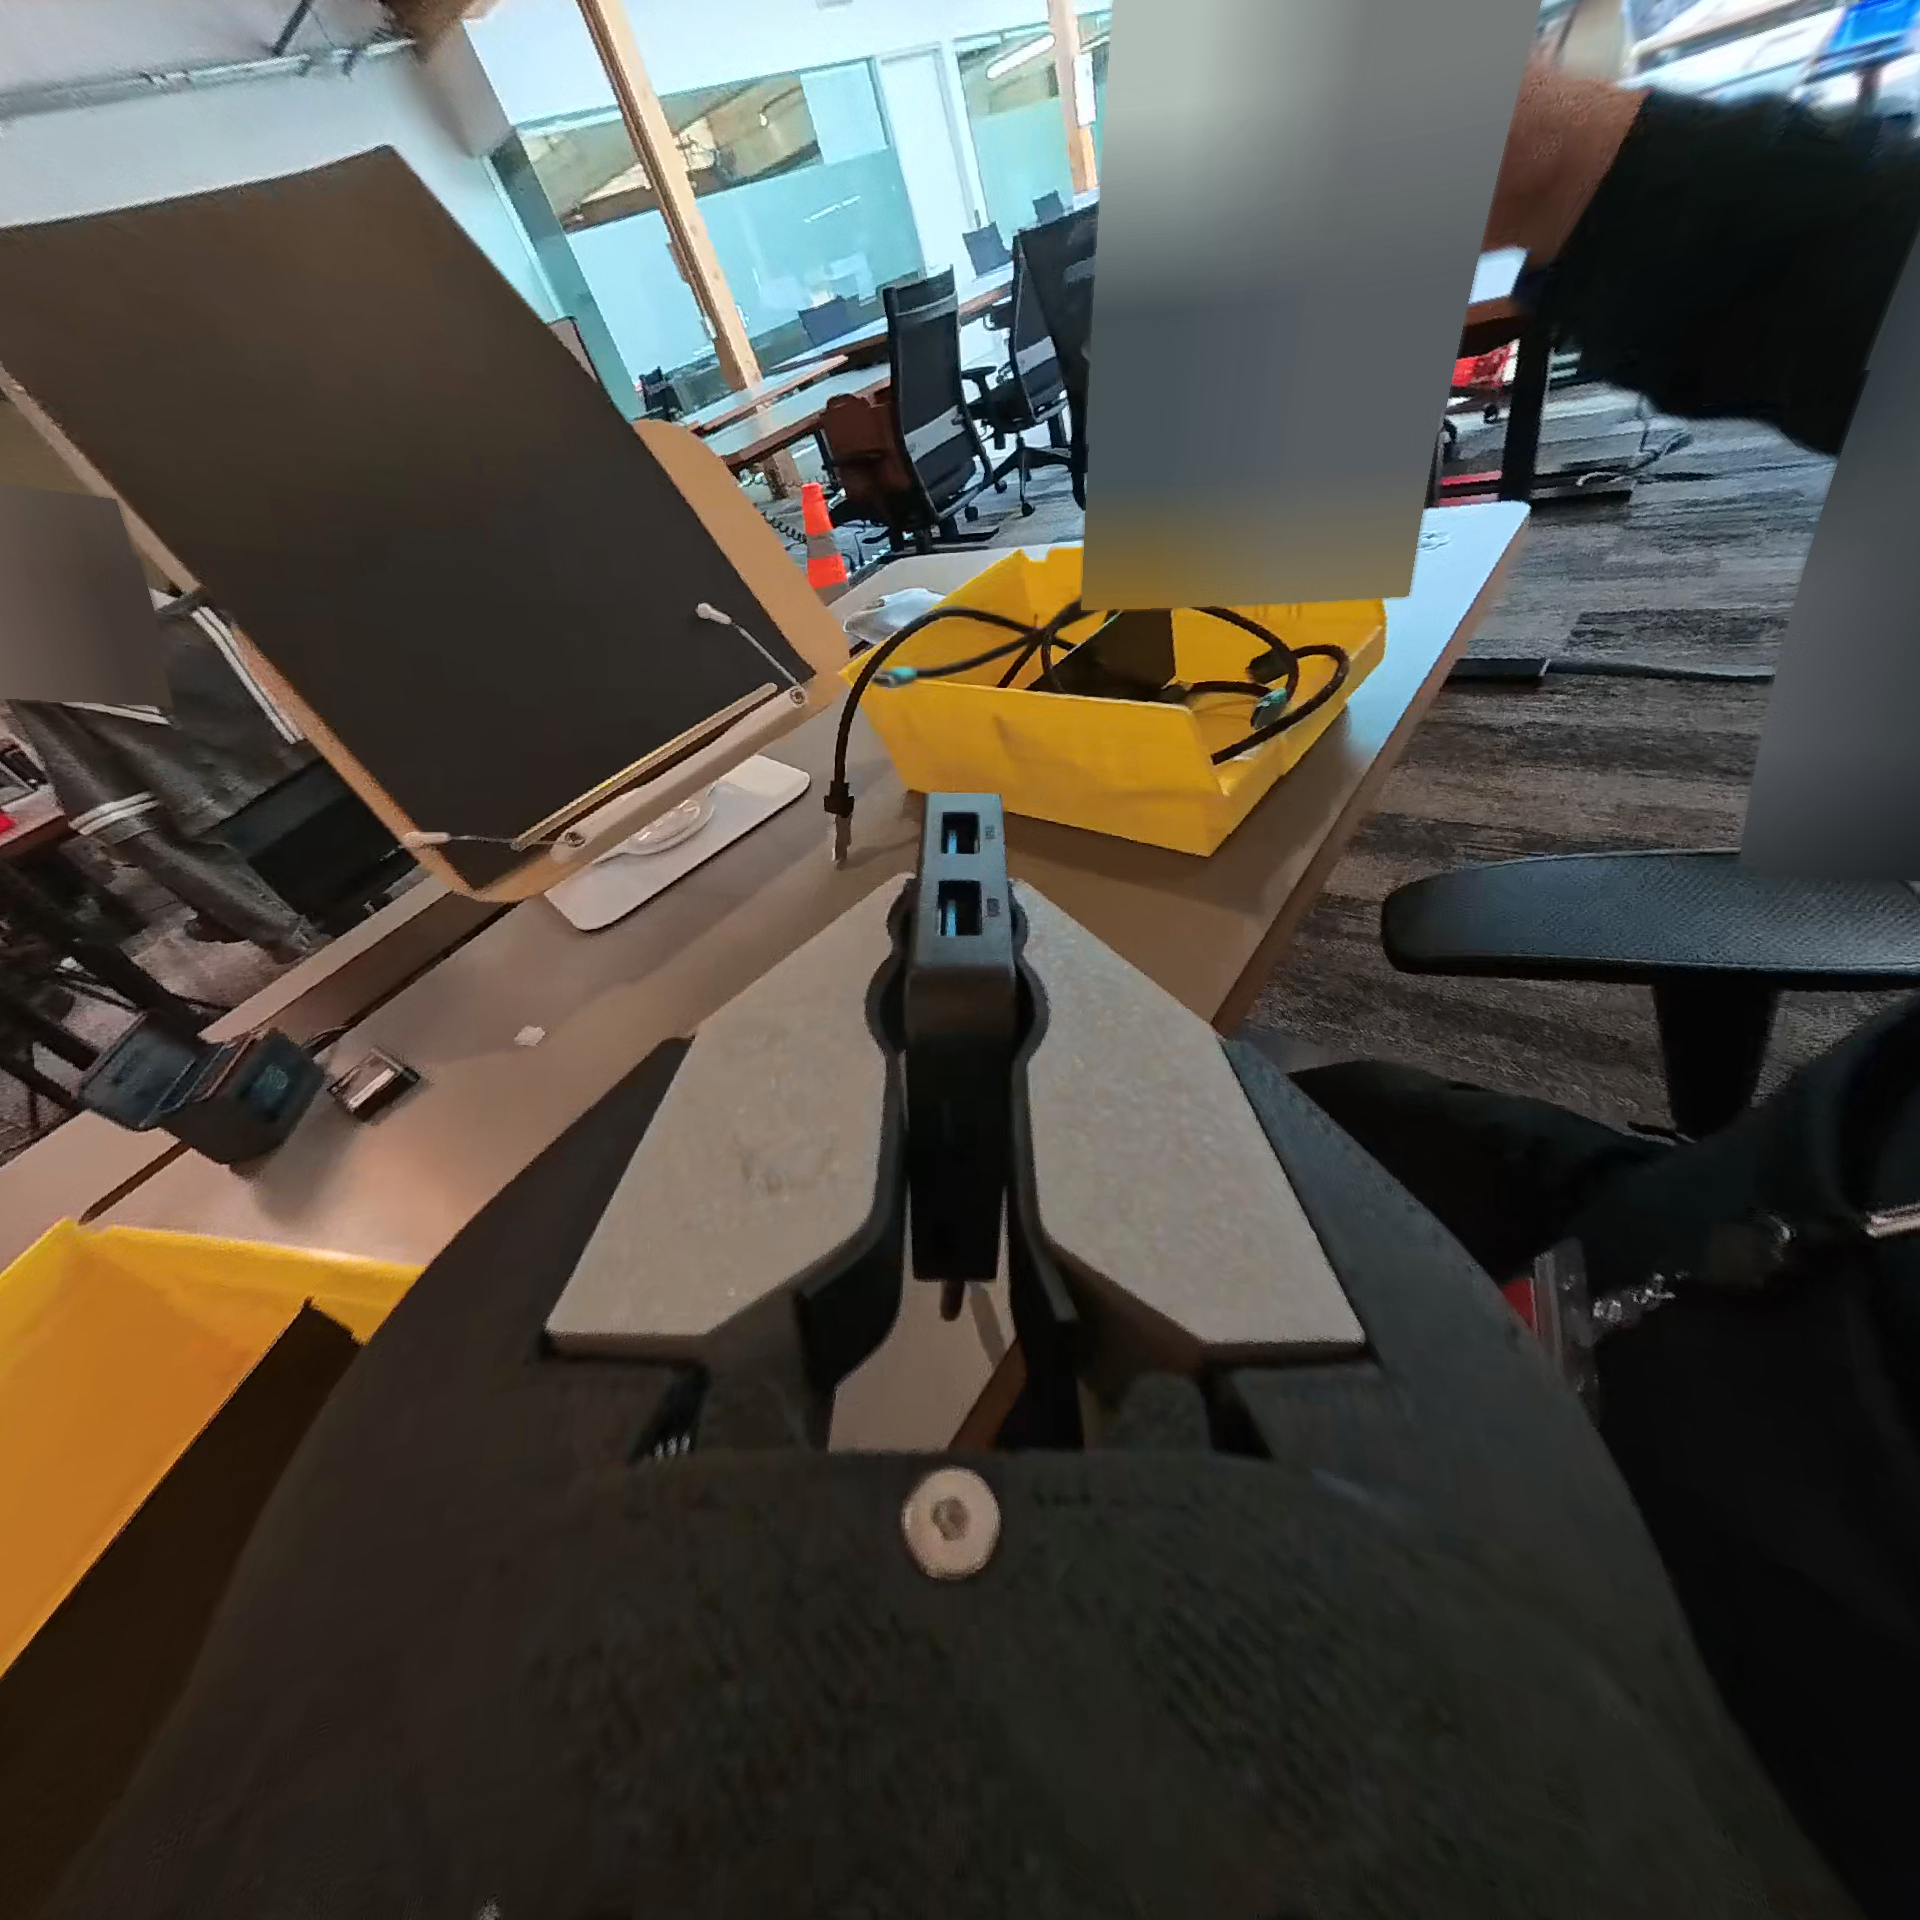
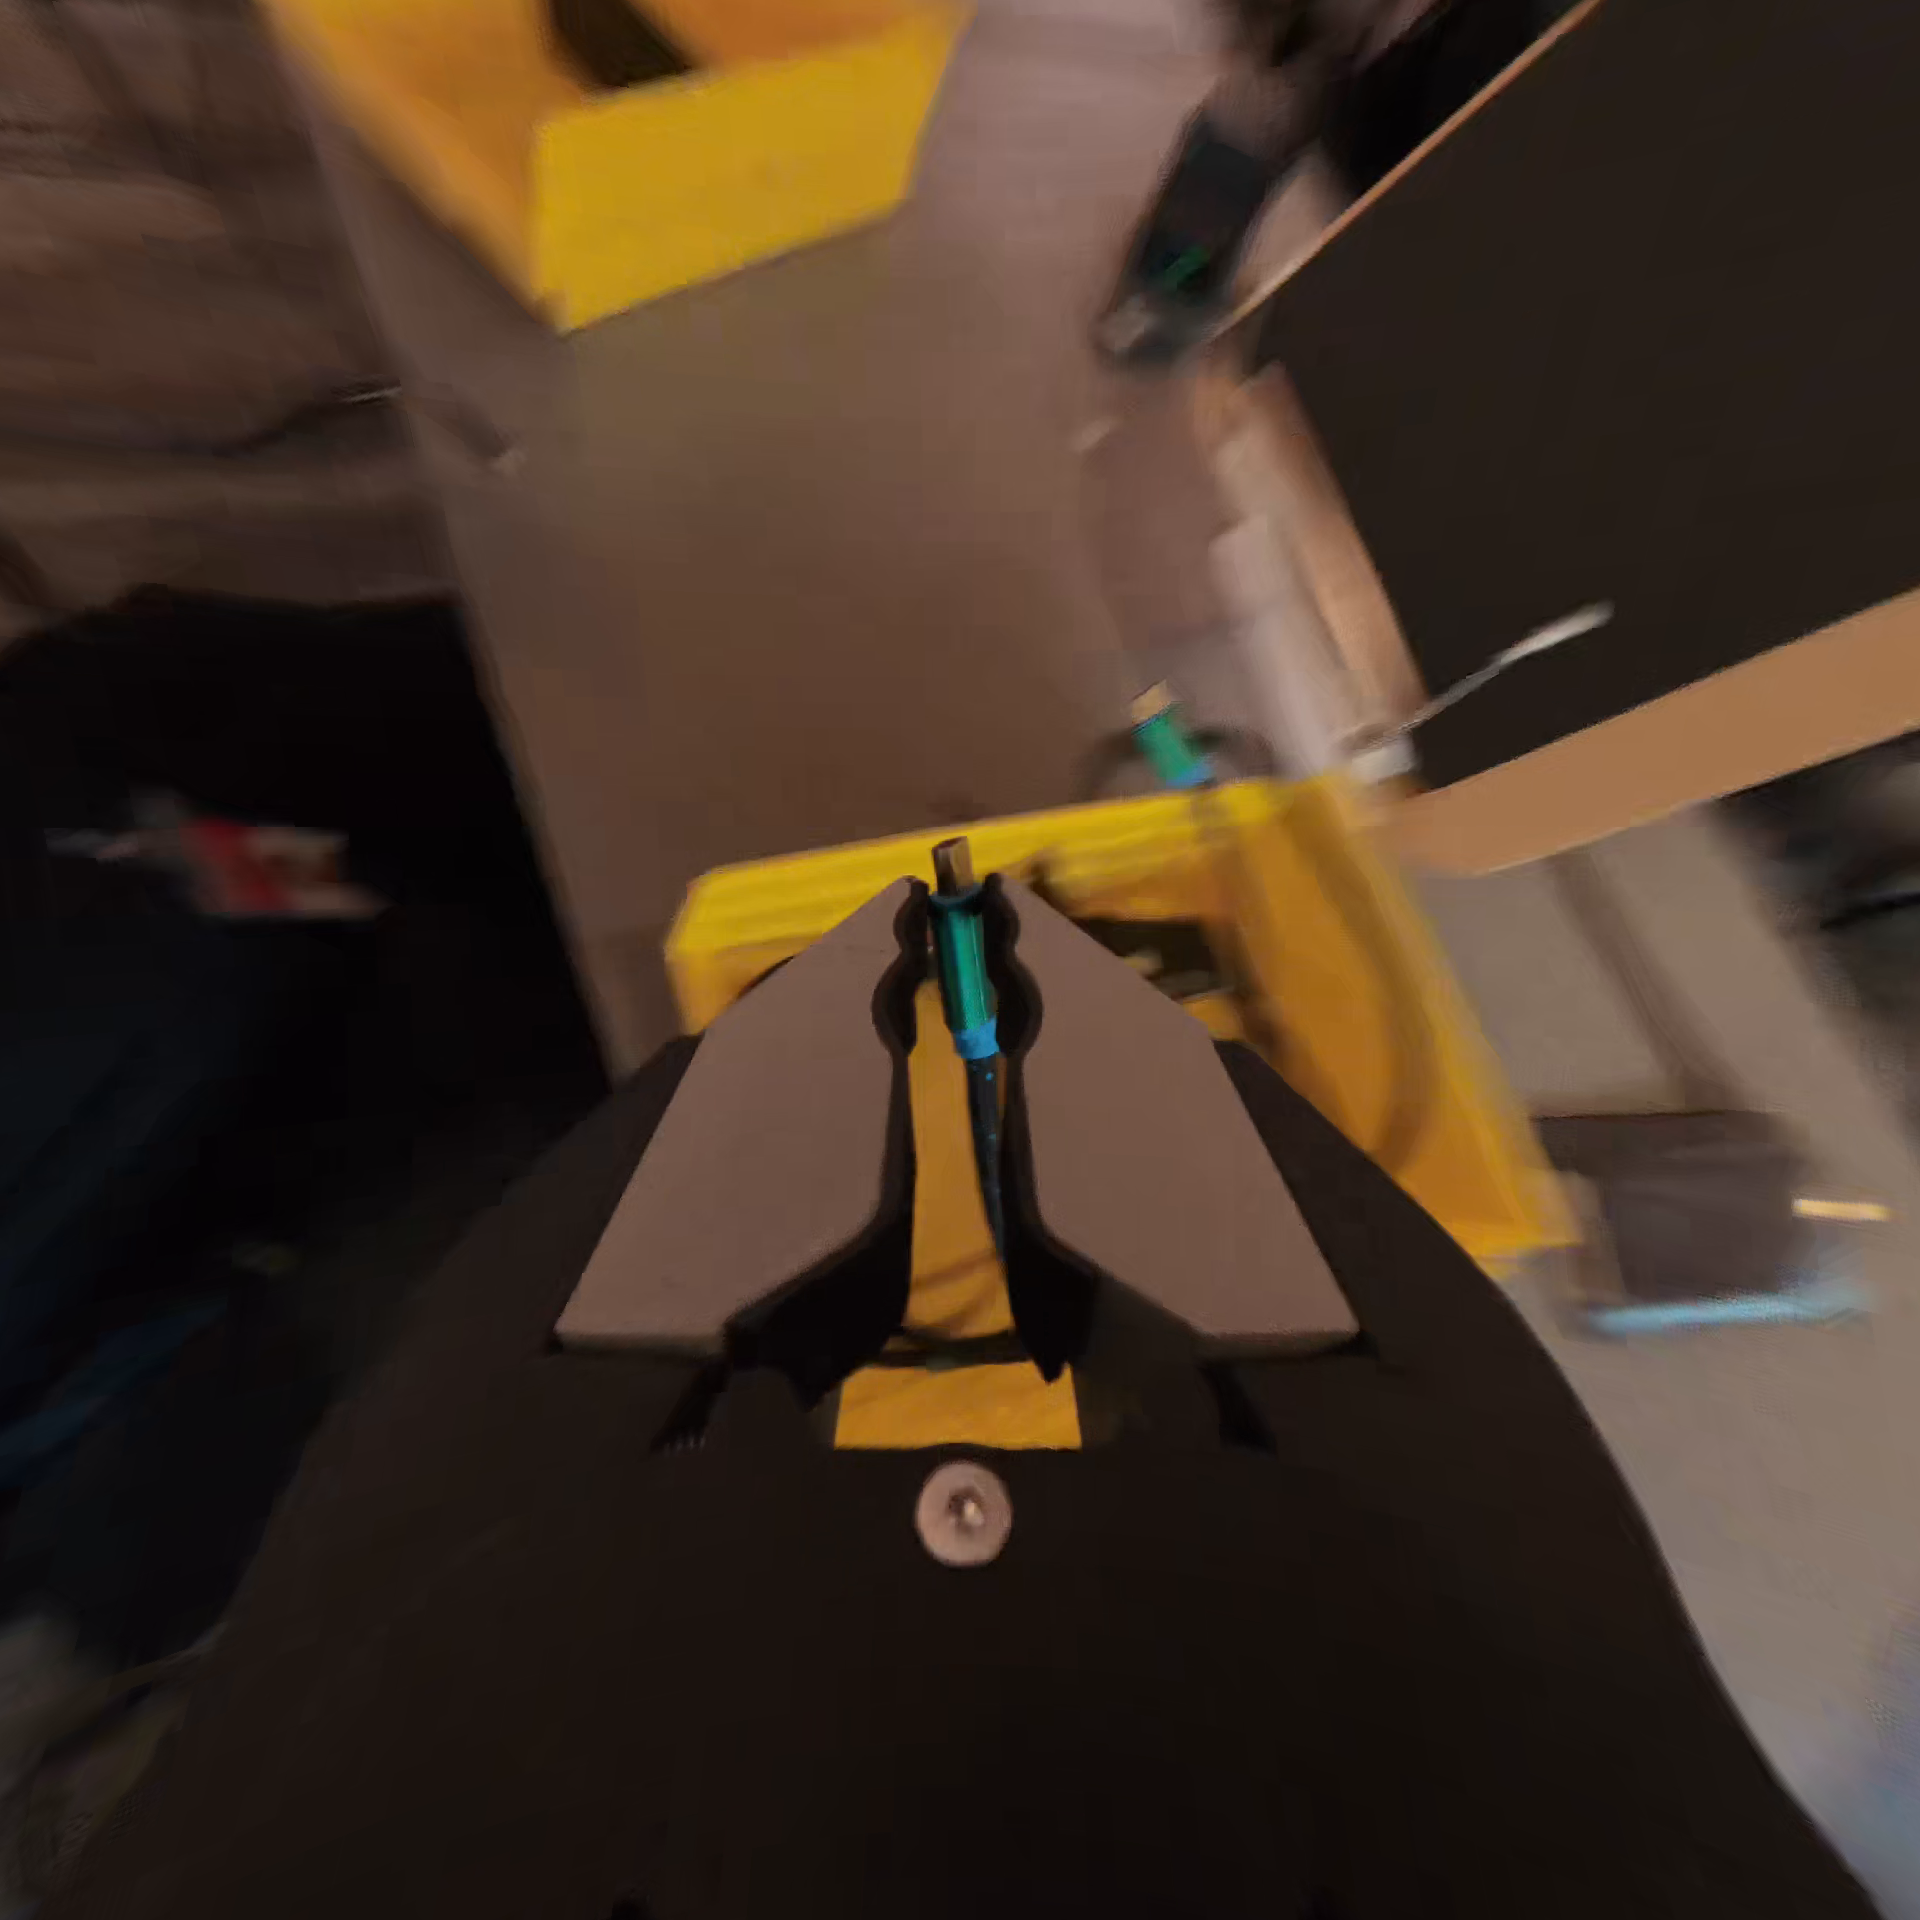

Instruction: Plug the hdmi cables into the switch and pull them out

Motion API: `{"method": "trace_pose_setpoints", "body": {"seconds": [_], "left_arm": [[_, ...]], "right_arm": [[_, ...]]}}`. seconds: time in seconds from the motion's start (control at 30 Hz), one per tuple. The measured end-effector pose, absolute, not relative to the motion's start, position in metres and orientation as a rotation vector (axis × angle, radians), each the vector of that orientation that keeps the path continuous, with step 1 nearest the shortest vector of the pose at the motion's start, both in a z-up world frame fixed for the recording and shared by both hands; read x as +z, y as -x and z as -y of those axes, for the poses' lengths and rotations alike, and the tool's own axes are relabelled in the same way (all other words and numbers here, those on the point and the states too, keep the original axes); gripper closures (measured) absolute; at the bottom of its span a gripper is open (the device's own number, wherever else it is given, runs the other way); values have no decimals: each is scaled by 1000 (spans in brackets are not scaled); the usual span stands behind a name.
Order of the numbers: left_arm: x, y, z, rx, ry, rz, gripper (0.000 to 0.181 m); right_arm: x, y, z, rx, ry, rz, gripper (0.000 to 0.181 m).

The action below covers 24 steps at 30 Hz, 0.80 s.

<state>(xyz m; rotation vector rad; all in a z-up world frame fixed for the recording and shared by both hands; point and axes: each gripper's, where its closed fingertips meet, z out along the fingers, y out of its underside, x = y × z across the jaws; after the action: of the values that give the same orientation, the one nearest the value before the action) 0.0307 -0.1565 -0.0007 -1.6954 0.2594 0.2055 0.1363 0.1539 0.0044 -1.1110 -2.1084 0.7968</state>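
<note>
My left gripper (image 1: 961, 914) is shut on a black HDMI switch (image 1: 961, 997) and holds it above the table with two empty ports facing up and forward. My right gripper (image 2: 958, 899) is shut on a green HDMI plug (image 2: 961, 966); its metal tip sticks out past the fingertips and its black cable runs back between the fingers. The right wrist view is blurred by motion. A yellow bin (image 1: 1101, 748) on the table holds several more black cables with green plugs (image 1: 1268, 712). One black cable (image 1: 844, 748) hangs over the bin's edge with its plug pointing down.
A tilted dark board on a white stand (image 1: 416, 540) stands at the left of the table (image 1: 644, 997). A second yellow bin (image 1: 156, 1382) is at the near left, small black boxes (image 1: 208, 1091) beside it. An office chair armrest (image 1: 1662, 925) is at the right. The gap from one gripper's tips to the other's is roughly 35 centimetres.
</note>
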Motion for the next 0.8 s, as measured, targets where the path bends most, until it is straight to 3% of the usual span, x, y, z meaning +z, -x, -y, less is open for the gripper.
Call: {"method": "trace_pose_setpoints", "body": {"seconds": [0.13, 0.27, 0.33, 0.43, 0.53, 0.67, 0.73, 0.8], "left_arm": [[6, -43, 140, 127, 1679, -299, 170], [11, -55, 112, 32, 1683, -343, 170], [8, -60, 98, -10, 1700, -365, 170], [3, -63, 84, -38, 1721, -390, 170], [-5, -63, 79, -47, 1732, -402, 170], [-9, -61, 75, -75, 1722, -388, 170], [-6, -61, 73, -88, 1705, -374, 170], [-2, -60, 70, -110, 1686, -356, 170]], "right_arm": [[-118, -125, -186, 580, 1436, 2229, 181], [-186, -129, -151, 713, 1715, 2507, 180], [-182, -133, -134, 750, 1721, 2610, 181], [-130, -131, -126, 905, 1545, 2545, 181], [-70, -131, -156, 968, 1474, 2325, 140], [-35, -127, -281, 627, 1611, 1836, 133], [-42, -129, -327, 555, 1687, 1691, 115], [-69, -126, -335, 655, 1793, 1700, 119]]}}
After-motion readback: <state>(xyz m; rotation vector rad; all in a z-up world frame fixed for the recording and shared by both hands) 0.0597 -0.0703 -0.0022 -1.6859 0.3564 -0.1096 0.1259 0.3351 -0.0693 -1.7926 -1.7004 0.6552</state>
